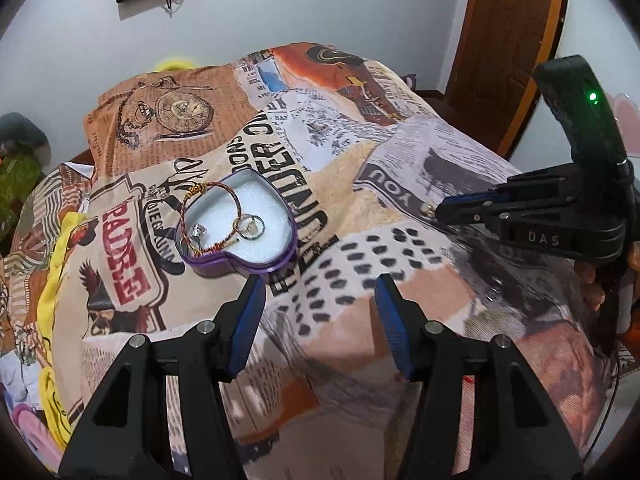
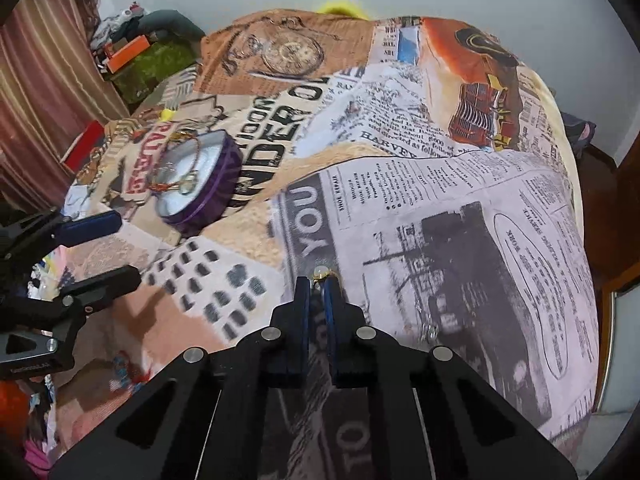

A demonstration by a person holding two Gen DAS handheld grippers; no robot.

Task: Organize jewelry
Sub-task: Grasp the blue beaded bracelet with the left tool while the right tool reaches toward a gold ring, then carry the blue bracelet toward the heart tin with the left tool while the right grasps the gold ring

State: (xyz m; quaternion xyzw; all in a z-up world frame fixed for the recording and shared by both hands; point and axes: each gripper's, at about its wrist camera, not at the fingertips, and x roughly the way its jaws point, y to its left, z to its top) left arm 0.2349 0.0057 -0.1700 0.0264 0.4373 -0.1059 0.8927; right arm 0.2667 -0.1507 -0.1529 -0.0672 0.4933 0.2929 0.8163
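On the newspaper-print blanket [image 1: 344,184], the purple heart-shaped box [image 1: 240,224] already holds a red cord bracelet [image 1: 212,216] and two rings [image 1: 252,227]. The right gripper [image 2: 316,280] is pinched on a small gold earring [image 2: 321,273], well apart from the box; another small piece [image 2: 430,330] lies near it. The left gripper [image 1: 320,284] hangs spread, holding nothing.
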